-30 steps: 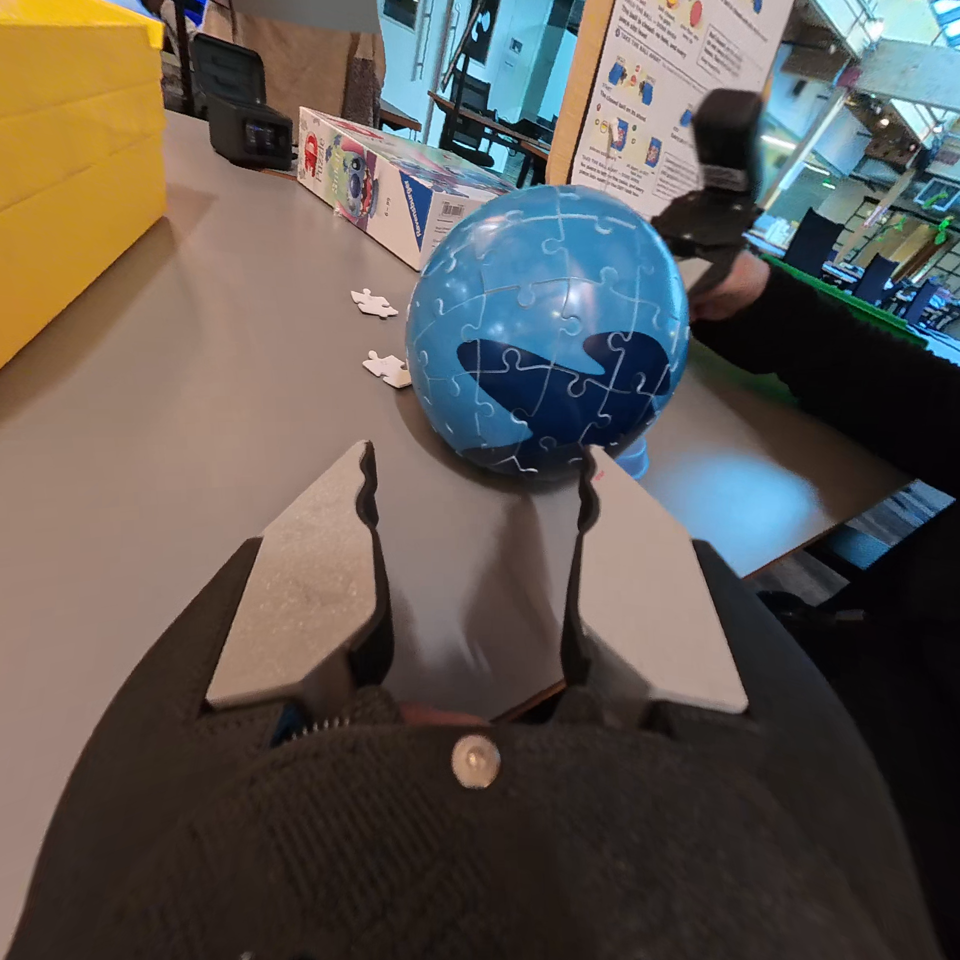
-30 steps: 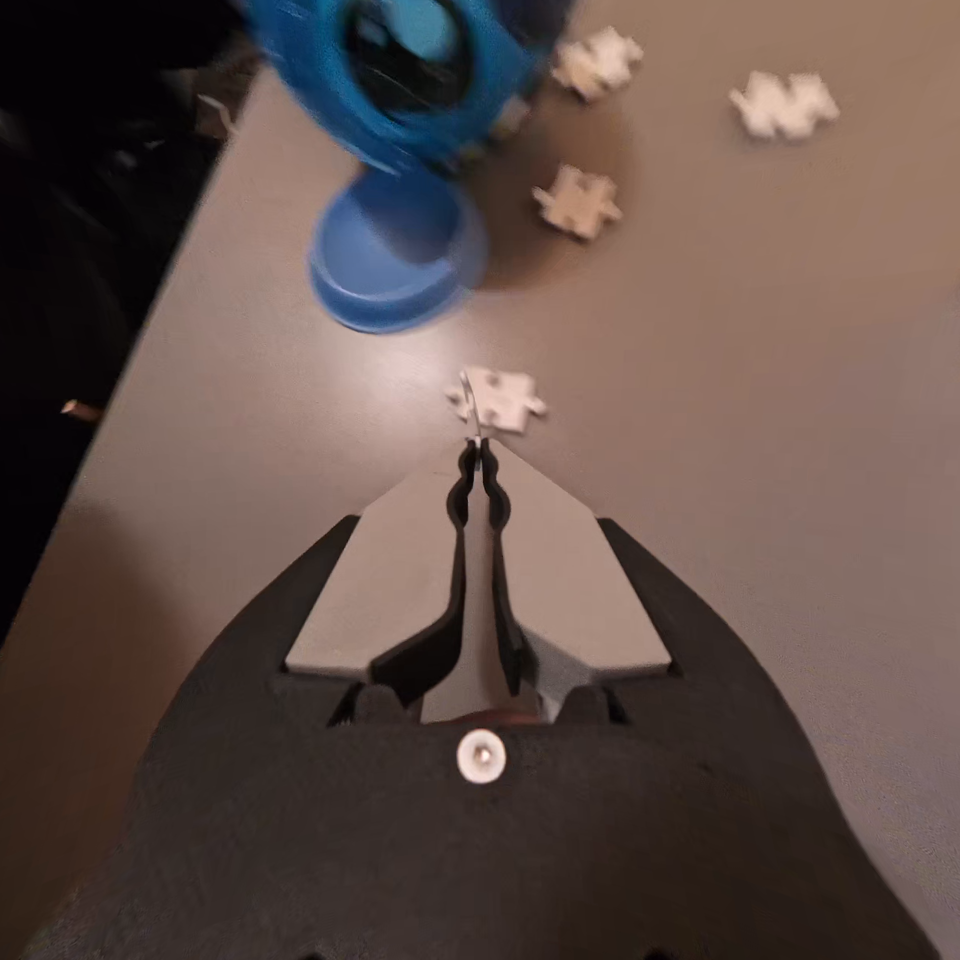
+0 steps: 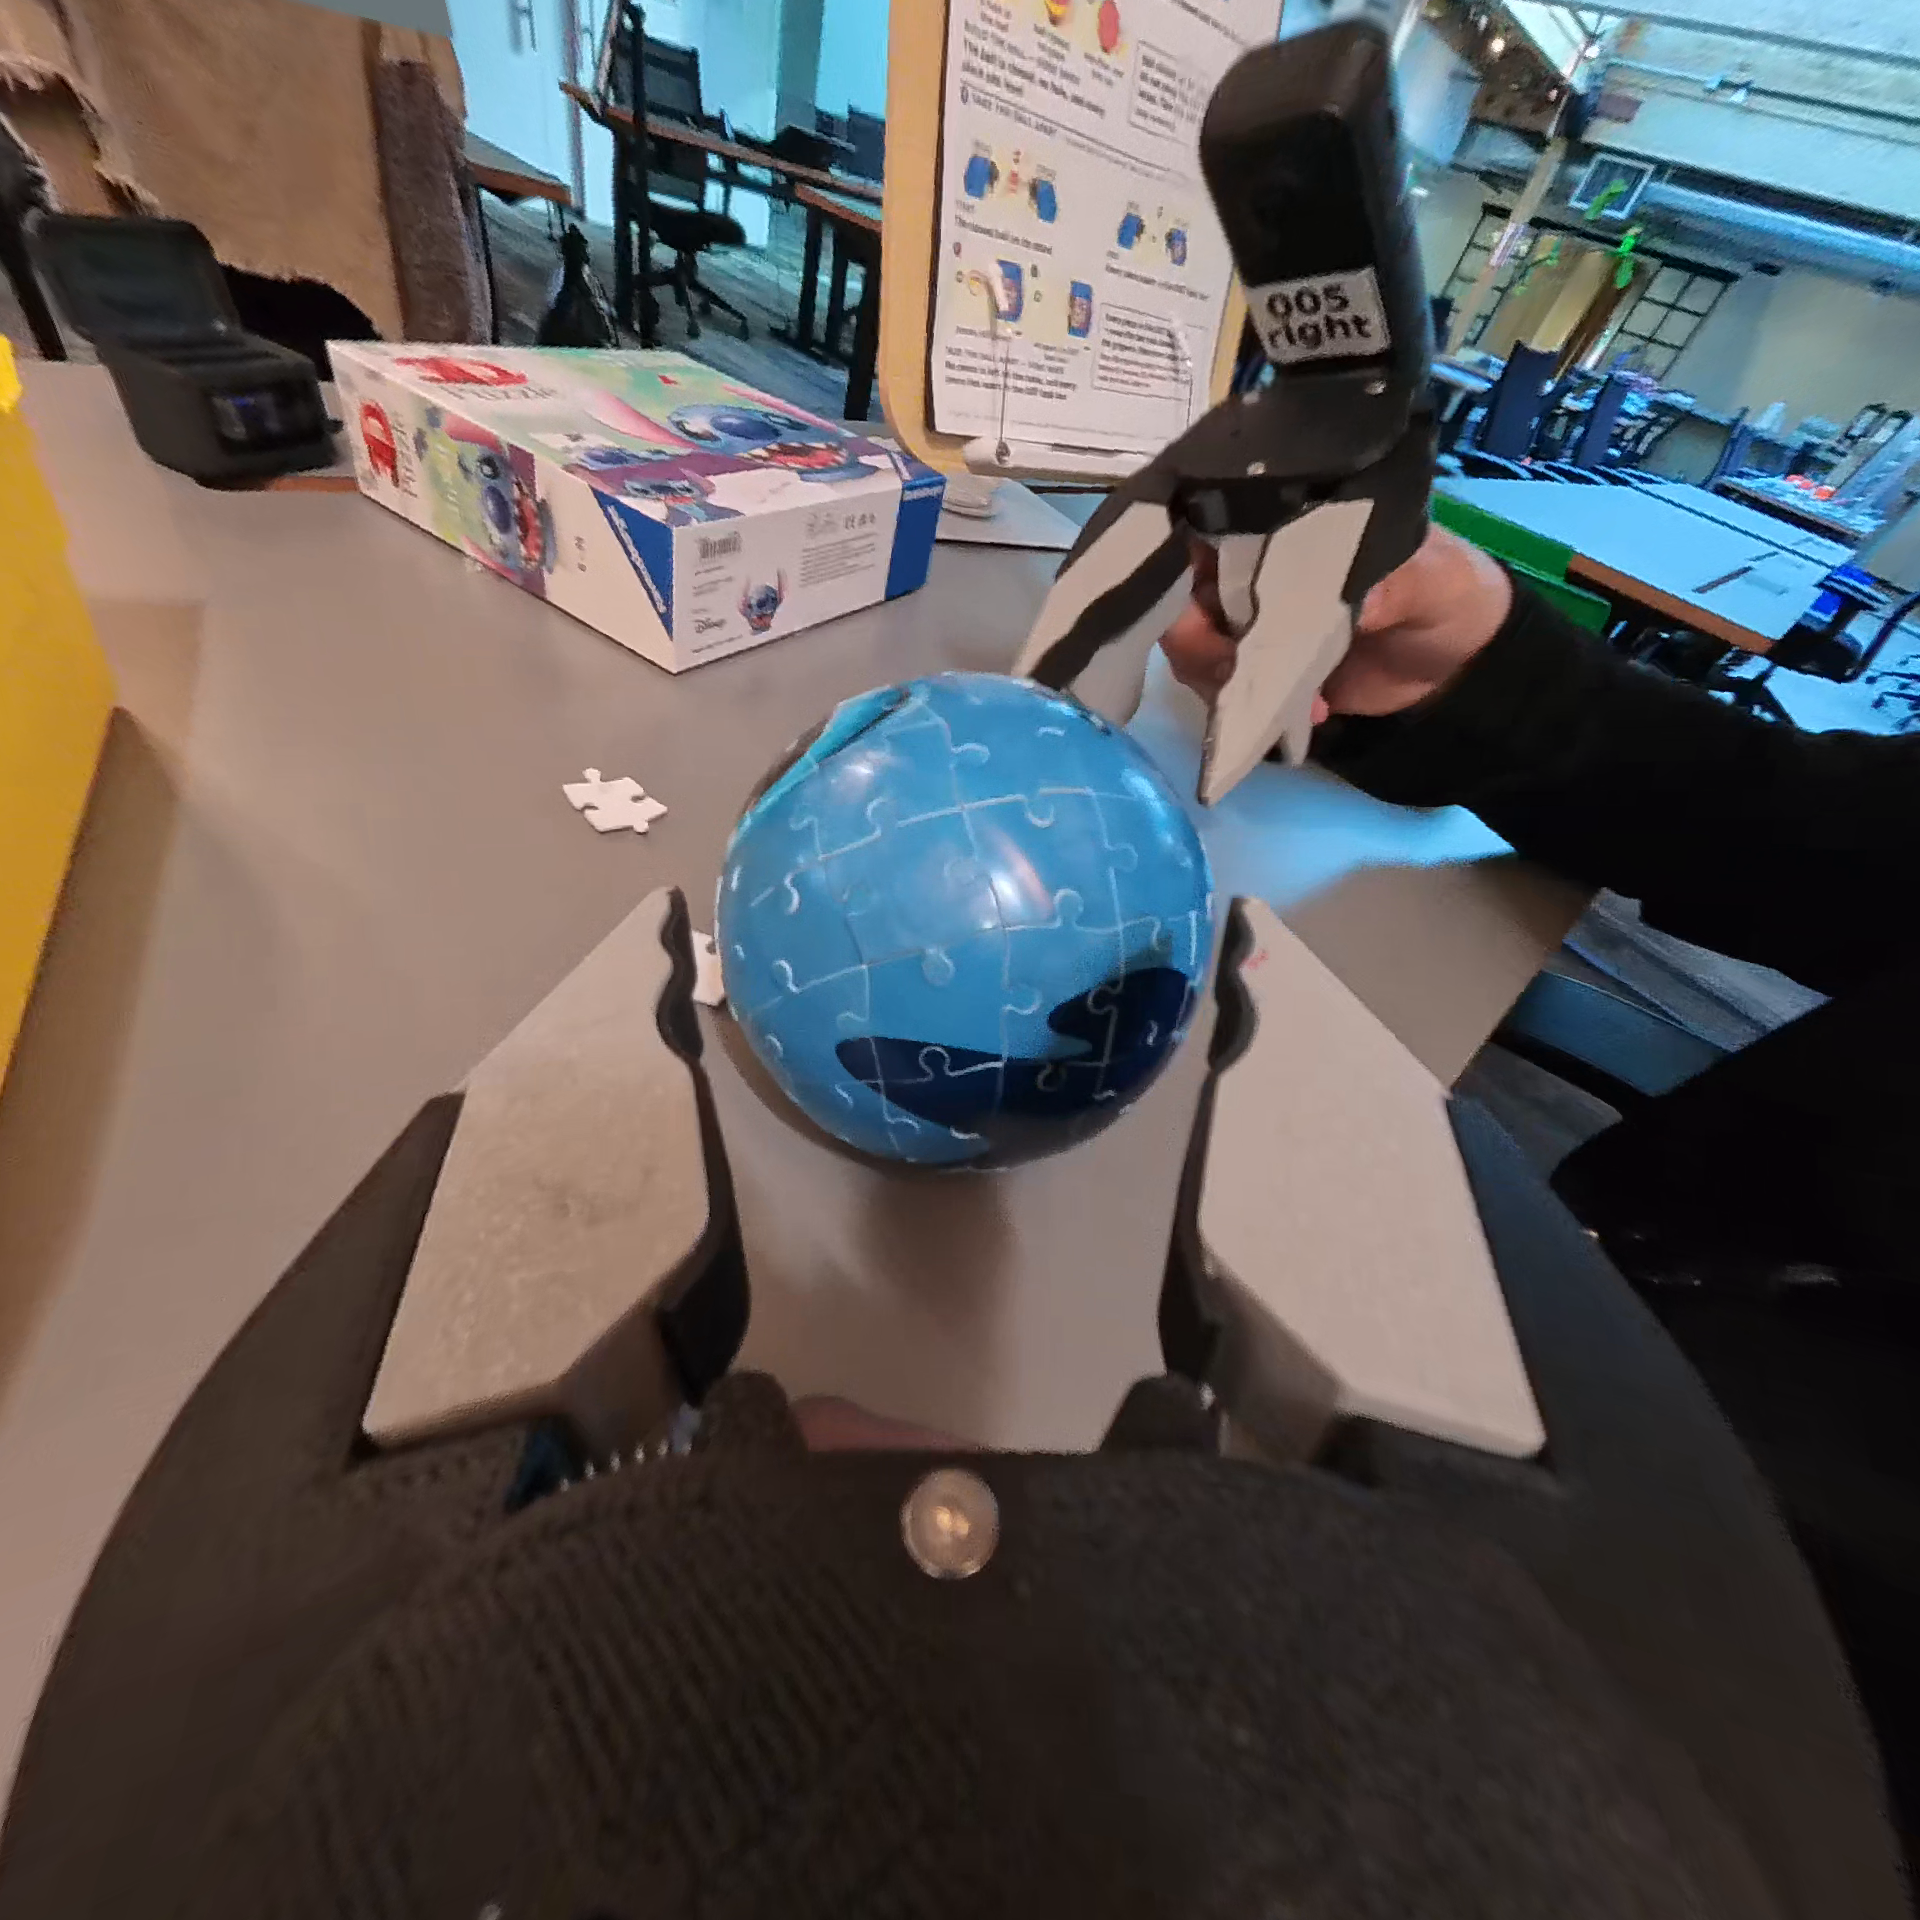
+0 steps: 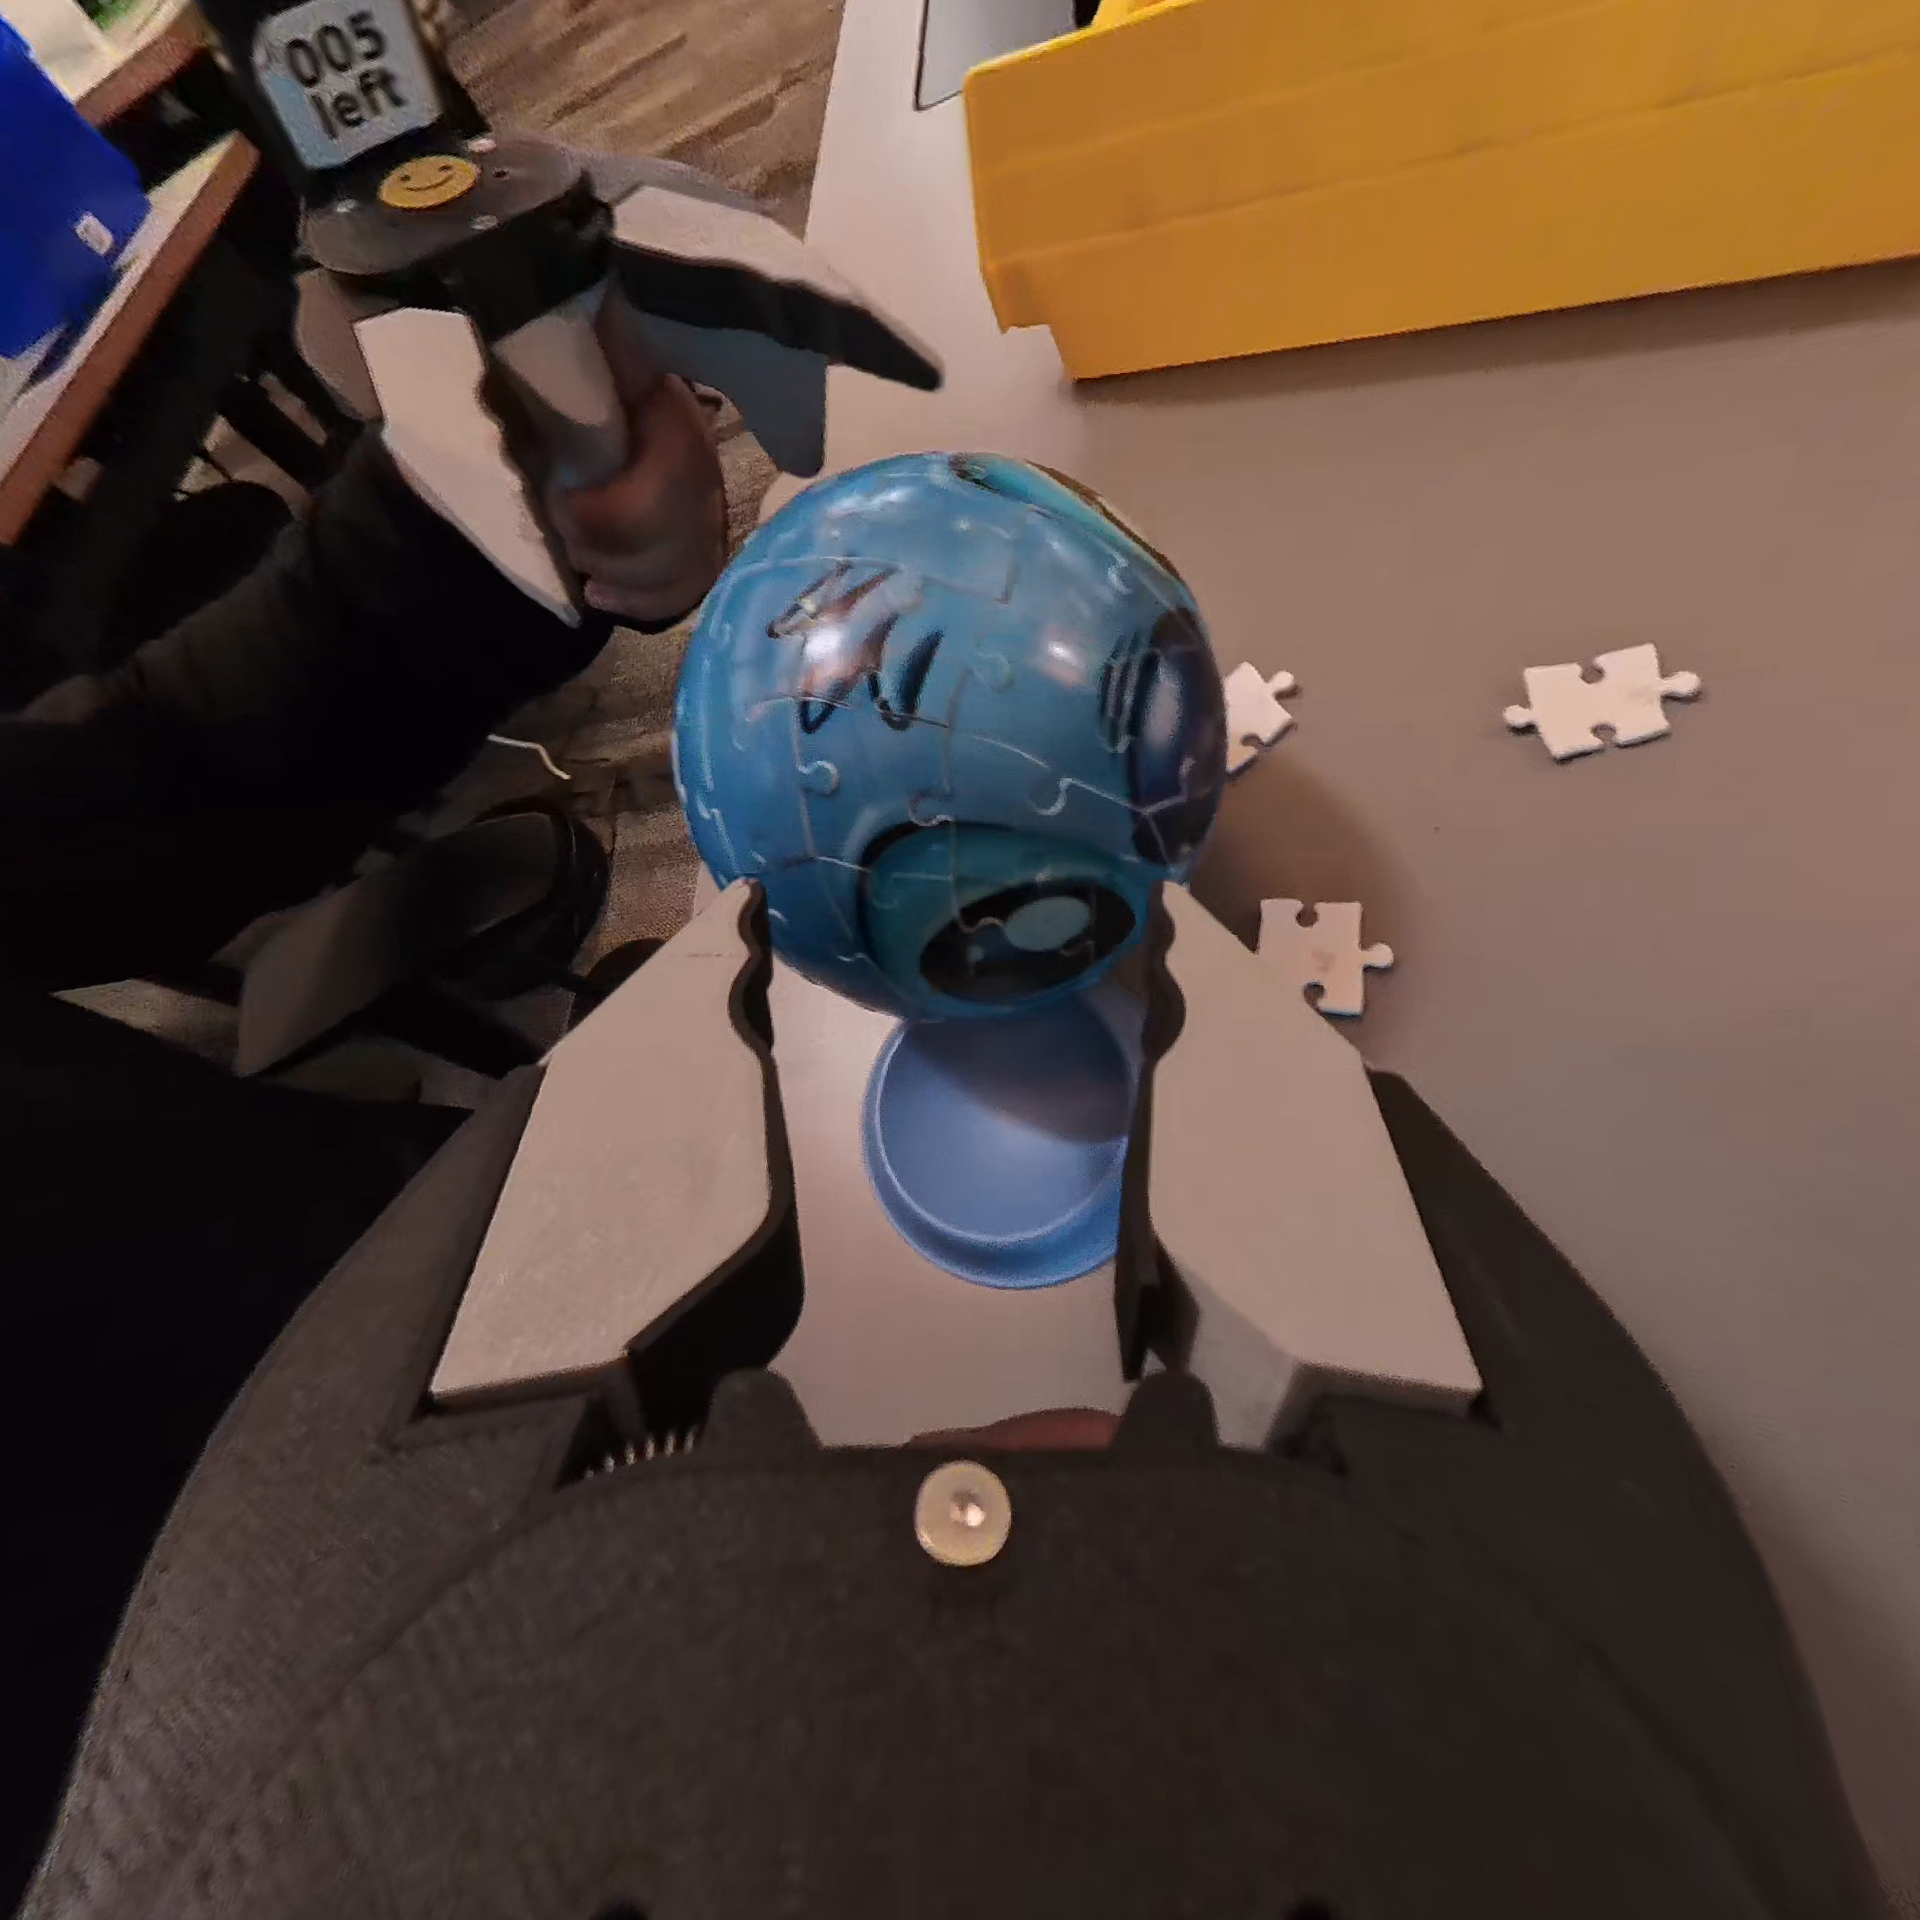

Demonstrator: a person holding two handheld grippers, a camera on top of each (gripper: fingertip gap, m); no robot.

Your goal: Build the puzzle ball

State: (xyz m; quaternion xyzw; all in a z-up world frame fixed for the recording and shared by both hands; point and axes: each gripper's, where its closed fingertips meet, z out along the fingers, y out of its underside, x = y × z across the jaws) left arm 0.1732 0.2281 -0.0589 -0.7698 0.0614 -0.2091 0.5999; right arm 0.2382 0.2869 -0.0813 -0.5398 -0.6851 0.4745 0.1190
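- Glossy blue puzzle ball point(image 3: 966, 925) of interlocking pieces sits between the left gripper's point(image 3: 951, 977) open jaws.
- Right gripper point(image 4: 956, 935), labelled, jaws open around it.
- White pieces point(image 4: 1600, 701) on the grey desk point(image 3: 312, 779).

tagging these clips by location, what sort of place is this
Probably an open-plan office or lab workspace. Behind the grey table stand rows of desks and office chairs under an exposed industrial ceiling, with an instruction board propped up.
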